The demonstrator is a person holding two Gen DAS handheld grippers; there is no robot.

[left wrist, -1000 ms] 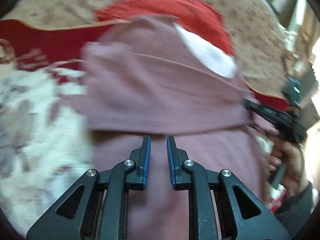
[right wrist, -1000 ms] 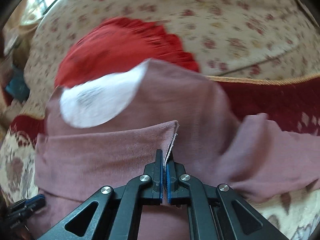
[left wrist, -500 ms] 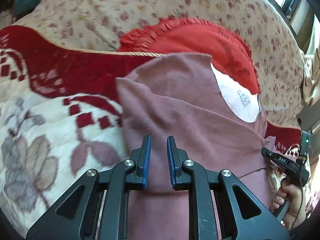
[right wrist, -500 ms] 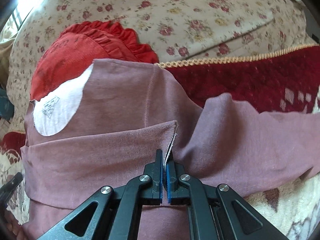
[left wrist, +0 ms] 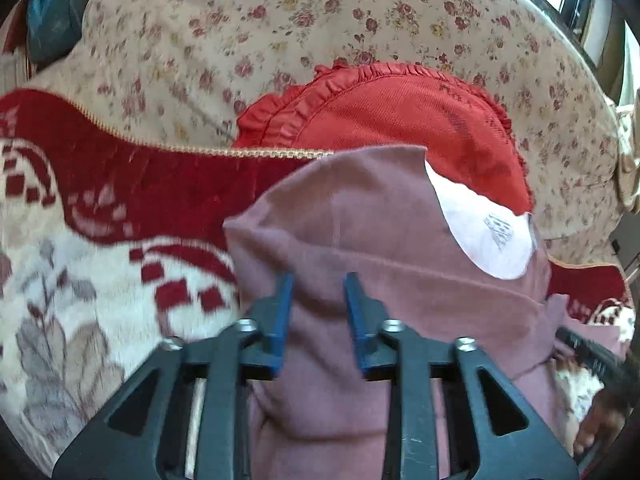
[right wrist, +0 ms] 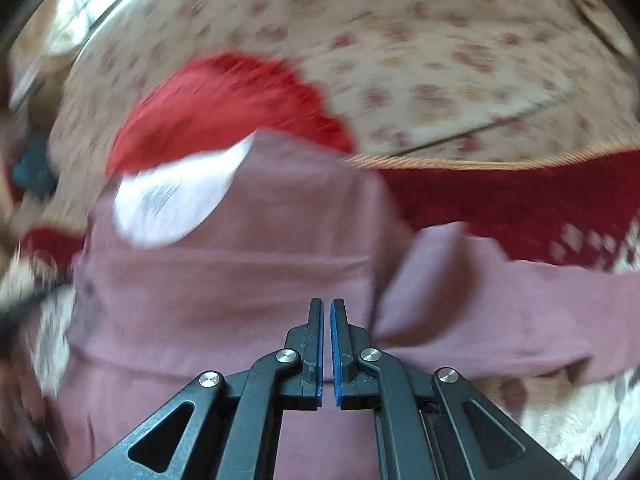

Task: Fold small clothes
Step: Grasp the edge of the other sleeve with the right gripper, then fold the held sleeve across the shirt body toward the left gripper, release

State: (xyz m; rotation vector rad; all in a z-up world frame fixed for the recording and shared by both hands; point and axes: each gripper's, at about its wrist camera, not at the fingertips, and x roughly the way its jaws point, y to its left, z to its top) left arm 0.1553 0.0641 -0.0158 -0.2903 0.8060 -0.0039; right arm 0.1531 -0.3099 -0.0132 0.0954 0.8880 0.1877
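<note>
Since the earlier frames, the right tongs [right wrist: 325,320] have let go of the hem edge they pinched; their jaws are now clenched with nothing visible between them. The left tongs [left wrist: 318,300] are opening, their blue pads [left wrist: 285,304] standing apart over a soft ridge of cloth without pressing on it.

The mauve long-sleeved knit garment [left wrist: 372,240] lies on the red-and-cream patterned blanket [left wrist: 92,264]. Its white round neck lining [left wrist: 486,236], at 2 o'clock from the left tongs, rests against the red frilled cushion [left wrist: 408,120]. Behind, at 12 o'clock, rises the floral beige sofa back [left wrist: 248,32].

In the right wrist view, which is motion-blurred, one sleeve [right wrist: 520,300] extends toward 3 o'clock across the blanket, not yet folded in. A horizontal fold line crosses the body at 12 o'clock from the right tongs.

Progress, as a judgement:
- Done: the lower part appears laid up over the body, giving one fold.
- Left: bring in the outstretched sleeve; fold the body further into a compact stack.
- The opposite sleeve cannot be told from these views.

The task appears at an early-to-middle stage.
</note>
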